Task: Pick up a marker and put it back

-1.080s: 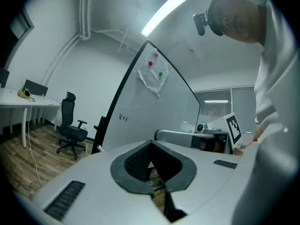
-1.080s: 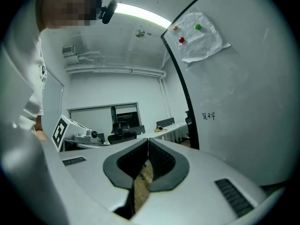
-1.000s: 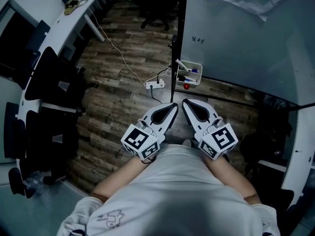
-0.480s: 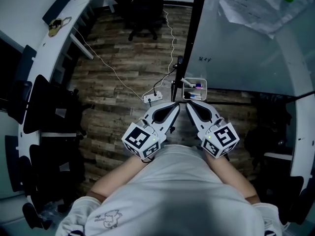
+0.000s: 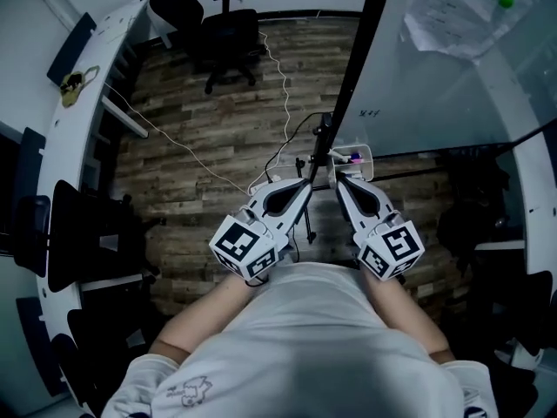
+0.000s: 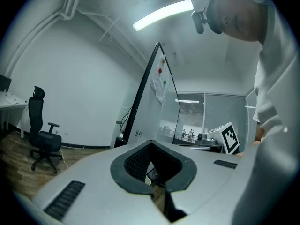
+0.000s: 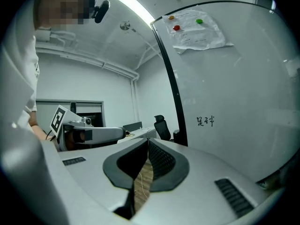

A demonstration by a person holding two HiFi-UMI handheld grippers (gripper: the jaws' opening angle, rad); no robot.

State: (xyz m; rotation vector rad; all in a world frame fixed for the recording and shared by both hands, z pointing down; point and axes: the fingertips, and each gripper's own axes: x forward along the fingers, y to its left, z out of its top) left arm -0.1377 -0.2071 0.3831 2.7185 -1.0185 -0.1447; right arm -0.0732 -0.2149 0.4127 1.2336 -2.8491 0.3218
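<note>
Left gripper (image 5: 305, 185) and right gripper (image 5: 339, 181) clenched empty, marker (image 5: 353, 157) not yet taken
It lies in the tray (image 5: 370, 155) on the whiteboard (image 5: 435, 85), at 12 o'clock of the right gripper; probably light, stiff, slick: pinch mid-barrel

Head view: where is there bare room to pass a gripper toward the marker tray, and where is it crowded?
Bare: the whiteboard face above the marker tray, below the pinned papers. Crowded: left of the tray, the board's black frame and the cables; the tray itself holds markers.
</note>
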